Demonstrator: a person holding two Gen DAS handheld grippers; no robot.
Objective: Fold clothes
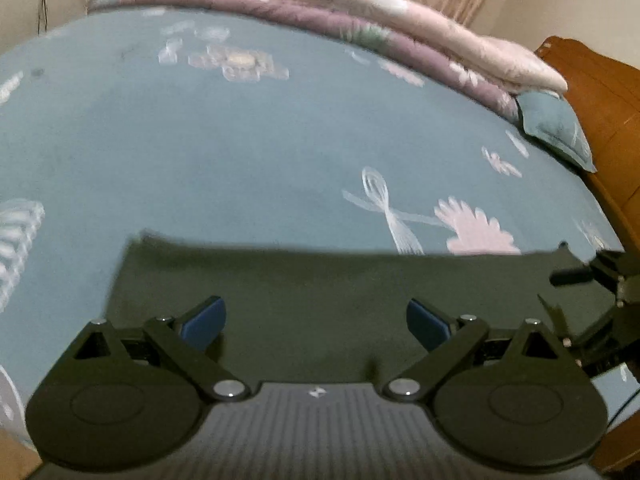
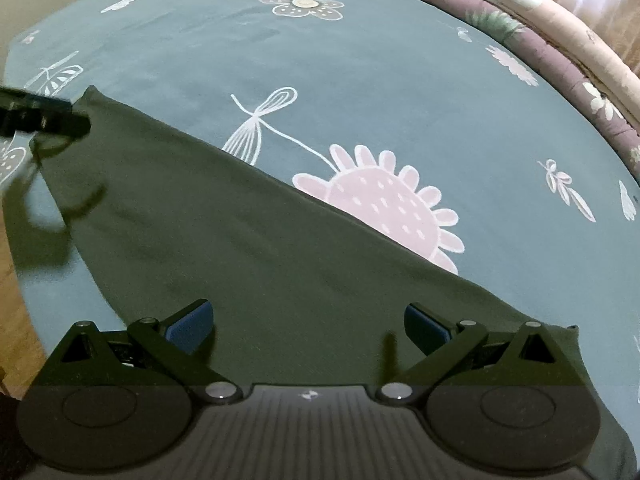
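A dark green garment (image 1: 320,300) lies flat on the teal bedsheet (image 1: 240,152), its far edge straight. My left gripper (image 1: 316,322) hovers over its near part, open, blue pads wide apart with nothing between them. In the right wrist view the same dark green garment (image 2: 240,248) runs diagonally across the teal bedsheet (image 2: 360,80). My right gripper (image 2: 308,326) is open above it, holding nothing. The left gripper's black fingers (image 2: 48,118) show at the garment's far left corner. The right gripper's black frame (image 1: 600,280) shows at the garment's right corner.
Folded pink and purple quilts (image 1: 320,8) are stacked along the far side of the bed. A teal pillow (image 1: 556,128) leans by the wooden headboard (image 1: 600,92). The sheet carries flower and dragonfly prints (image 2: 384,208). Wooden floor (image 2: 12,280) shows at the left.
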